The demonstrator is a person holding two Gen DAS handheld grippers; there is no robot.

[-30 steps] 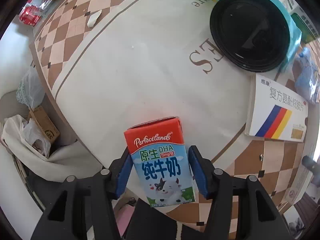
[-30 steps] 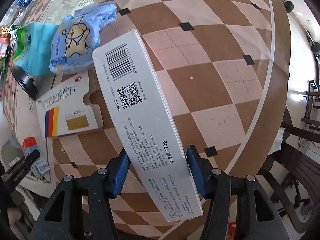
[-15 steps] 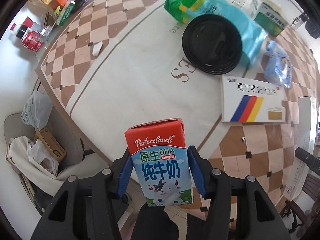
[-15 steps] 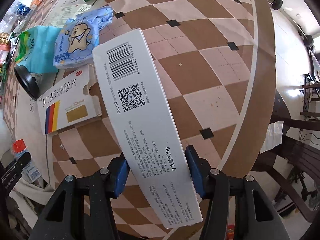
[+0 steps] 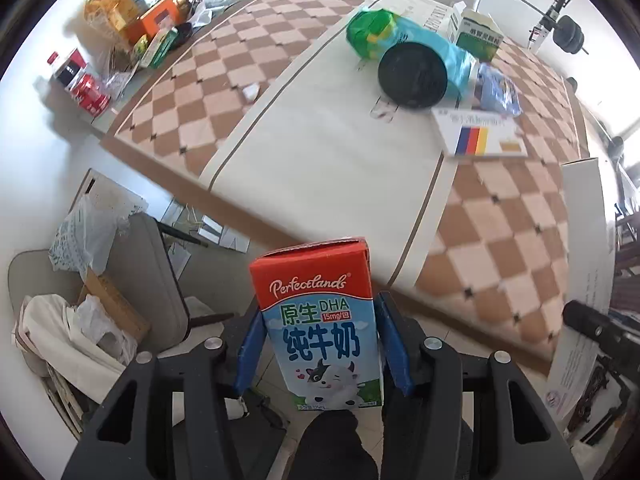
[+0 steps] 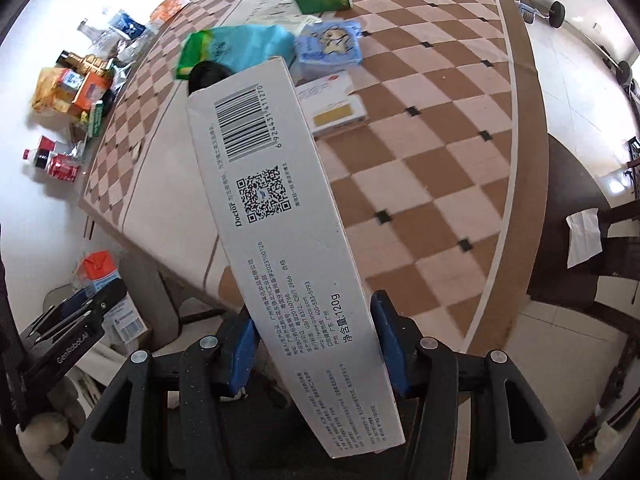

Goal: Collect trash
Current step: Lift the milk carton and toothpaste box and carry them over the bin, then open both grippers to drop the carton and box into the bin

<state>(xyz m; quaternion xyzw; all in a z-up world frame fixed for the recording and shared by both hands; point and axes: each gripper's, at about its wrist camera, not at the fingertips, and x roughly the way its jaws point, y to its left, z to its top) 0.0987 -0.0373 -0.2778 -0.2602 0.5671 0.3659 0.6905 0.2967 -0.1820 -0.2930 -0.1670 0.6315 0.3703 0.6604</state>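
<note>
Left gripper (image 5: 318, 346): we hold a milk carton (image 5: 318, 324) upright; the blue jaws press its two sides, closed firmly on it.
Right gripper (image 6: 314, 344): we hold a long white box (image 6: 286, 232) by its lower part; the jaws clamp its two long edges, and the box sticks far out ahead, tilted to the left.
Where the trash is: both pieces are lifted clear of the bench (image 5: 320, 152), past its near edge and above the floor. In the right view the carton (image 6: 100, 276) shows low at the left, beside the bench edge.
Milk carton, looks: red top band with "Perfectlands" in white script, blue lower face with Chinese lettering and a cartoon cow. Corners square, walls not dented.
White box, looks: plain grey-white card with a barcode, a QR code and small print reading 120g. It seems light, but it is long.
Doing this step well: we judge we are carrying both pieces to a bin. Below on the left stands a container lined with a white bag (image 5: 60, 332), already holding paper; it is likely the target. We should keep both grips tight, swing the long box slowly so its far end does not sweep the bench, and let go only once each piece is right above the opening.
Still on the bench: a black lid (image 5: 413, 78), a green and blue packet (image 5: 384, 32) and a medicine box (image 5: 482, 136).
</note>
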